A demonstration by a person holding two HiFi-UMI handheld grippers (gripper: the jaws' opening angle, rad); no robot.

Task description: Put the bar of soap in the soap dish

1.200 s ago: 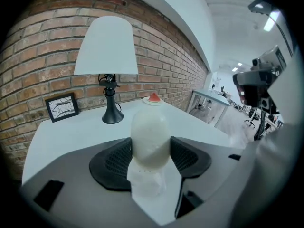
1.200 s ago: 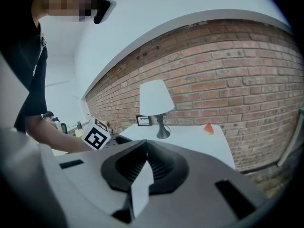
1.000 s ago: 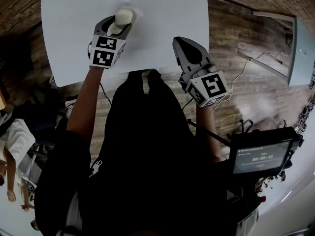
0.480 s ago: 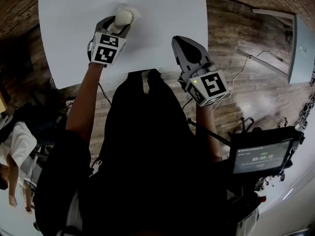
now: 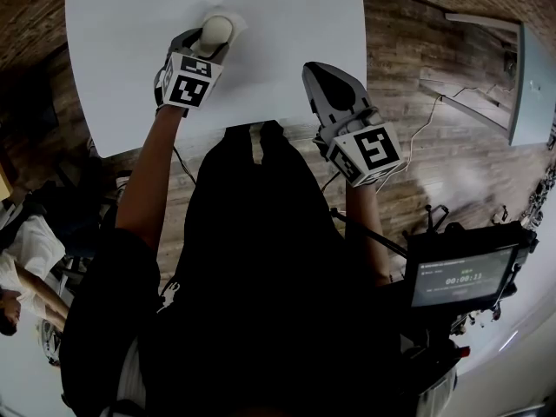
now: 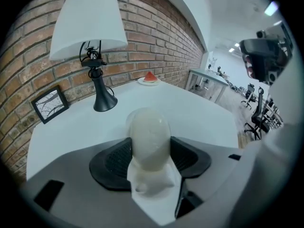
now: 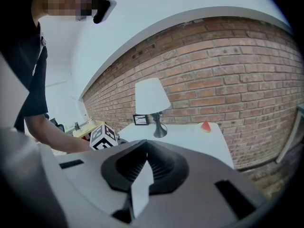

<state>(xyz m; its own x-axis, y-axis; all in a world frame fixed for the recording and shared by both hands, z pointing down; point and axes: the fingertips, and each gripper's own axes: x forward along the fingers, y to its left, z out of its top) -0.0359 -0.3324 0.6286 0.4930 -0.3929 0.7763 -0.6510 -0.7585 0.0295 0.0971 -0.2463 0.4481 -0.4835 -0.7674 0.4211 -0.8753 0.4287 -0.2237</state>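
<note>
1. Open office interior, with a homely corner set against a red brick wall [image 6: 156,37].
2. On a bare white rectangular table [image 5: 287,24]: a white-shaded lamp on a black stem [image 6: 90,32] and a small black-framed picture [image 6: 49,103].
3. Beyond, under ceiling lights: pale desks [image 6: 209,80] and black wheeled office chairs [image 6: 259,118].
4. Underfoot, brown wooden plank floor [image 5: 417,50].

A pale bar of soap [image 5: 216,29] is gripped between the fingers of the left gripper [image 5: 208,48], which is held over the white worktop [image 5: 287,24]. The right gripper [image 5: 319,76] is held over the worktop's near edge, well apart from the left one, with its fingers brought together. A wooden floor [image 5: 434,146] is seen beside the worktop, and a lit screen [image 5: 458,278] at lower right.
</note>
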